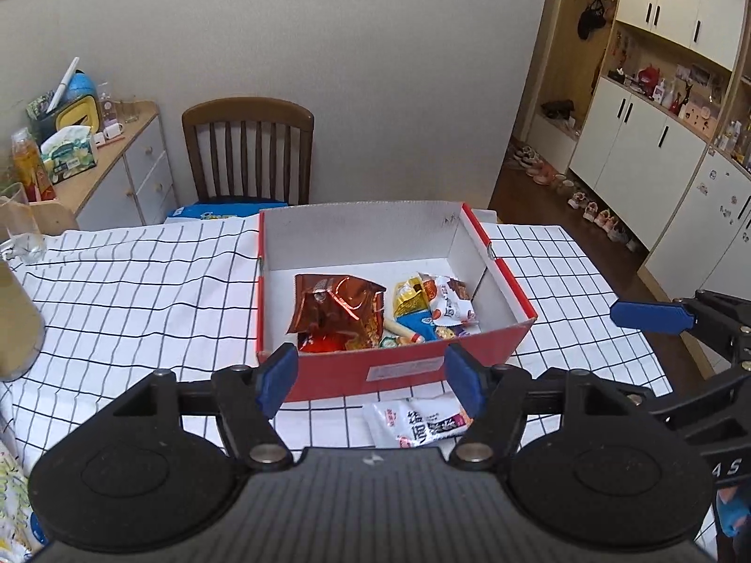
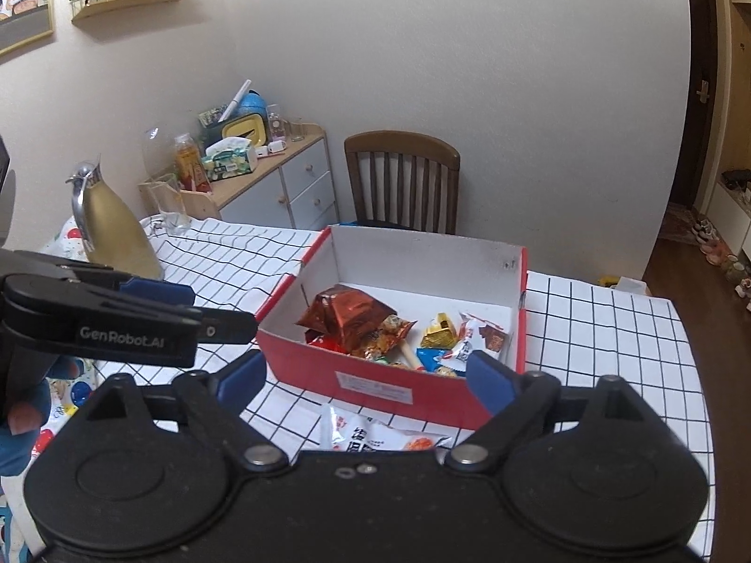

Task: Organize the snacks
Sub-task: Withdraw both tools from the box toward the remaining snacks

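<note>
A table draped in a white cloth with a black grid [image 1: 141, 291] fills the foreground of a lived-in room, a wooden chair [image 1: 248, 150] pushed up at its far edge and a sideboard [image 2: 291, 178] crowded with bottles and a tissue box against the wall to its left. At the table's centre sits a red cardboard box [image 1: 511, 291] with a white interior, its lid off. Inside it, toward the near wall, lies a pile of snacks: a crumpled copper-red foil bag [image 1: 335, 305], a small gold packet [image 2: 440, 330], a white-and-red wrapper [image 2: 483, 335] and several smaller pieces. One white snack packet [image 1: 415, 424] with dark lettering lies flat on the cloth outside the box, just in front of its near wall. A gold thermos jug [image 2: 115, 230] stands at the table's left side. The left gripper [image 1: 371, 377] hovers over the near edge of the box, blue pads spread wide with nothing between them. The right gripper [image 2: 366, 377] hangs beside it, jaws likewise wide apart and empty, above the loose packet.
</note>
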Motion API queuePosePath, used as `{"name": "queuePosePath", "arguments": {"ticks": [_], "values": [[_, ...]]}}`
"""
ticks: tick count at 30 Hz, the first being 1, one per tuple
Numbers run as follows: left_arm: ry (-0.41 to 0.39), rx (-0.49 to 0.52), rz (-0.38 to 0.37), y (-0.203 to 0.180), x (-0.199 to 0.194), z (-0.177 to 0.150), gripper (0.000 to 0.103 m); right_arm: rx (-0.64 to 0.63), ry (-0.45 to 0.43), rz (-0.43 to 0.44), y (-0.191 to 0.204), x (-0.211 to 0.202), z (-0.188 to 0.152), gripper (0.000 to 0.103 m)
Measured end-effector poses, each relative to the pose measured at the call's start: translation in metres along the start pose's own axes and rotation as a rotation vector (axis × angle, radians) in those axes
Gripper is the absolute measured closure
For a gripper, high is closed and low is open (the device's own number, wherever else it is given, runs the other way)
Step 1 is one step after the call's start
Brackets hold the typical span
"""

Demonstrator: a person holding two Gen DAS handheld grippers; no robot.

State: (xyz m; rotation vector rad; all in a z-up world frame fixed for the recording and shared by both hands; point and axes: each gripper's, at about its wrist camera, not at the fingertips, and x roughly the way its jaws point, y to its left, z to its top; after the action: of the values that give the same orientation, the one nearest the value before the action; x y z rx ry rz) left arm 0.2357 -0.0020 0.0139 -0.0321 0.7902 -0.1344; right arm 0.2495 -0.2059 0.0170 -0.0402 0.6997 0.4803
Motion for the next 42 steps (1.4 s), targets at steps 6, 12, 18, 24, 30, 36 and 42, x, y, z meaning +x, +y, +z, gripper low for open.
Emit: {"name": "queuePosePath", "arguments": {"ticks": [6,12,18,24,30,36,42], "values": [[-0.014,-0.03,0.012,0.011,-0.011,-0.016,0.025,0.025,-0.012,0.003,0.003,-0.004,-0.01,0.0],[-0.015,-0.081,0.046,0.03,-0.014,-0.034,0.02,0.067,0.02,-0.013,0.0,0.005,-0.026,0.0],[0.033,-0.165,0.077,0.055,-0.003,-0.06,0.02,0.136,0.081,-0.024,-0.005,0.019,-0.051,0.0],[0.09,-0.179,0.115,0.066,0.018,-0.089,0.02,0.145,0.128,-0.049,-0.004,0.034,-0.068,0.0],[0.139,-0.162,0.122,0.069,0.041,-0.111,0.02,0.191,0.171,-0.078,-0.009,0.052,-0.074,0.0],[0.183,-0.101,0.098,0.059,0.064,-0.135,0.02,0.184,0.213,-0.11,-0.015,0.074,-0.079,0.002],[0.195,-0.025,0.078,0.045,0.08,-0.152,0.02,0.171,0.24,-0.119,-0.022,0.093,-0.076,0.007]]}}
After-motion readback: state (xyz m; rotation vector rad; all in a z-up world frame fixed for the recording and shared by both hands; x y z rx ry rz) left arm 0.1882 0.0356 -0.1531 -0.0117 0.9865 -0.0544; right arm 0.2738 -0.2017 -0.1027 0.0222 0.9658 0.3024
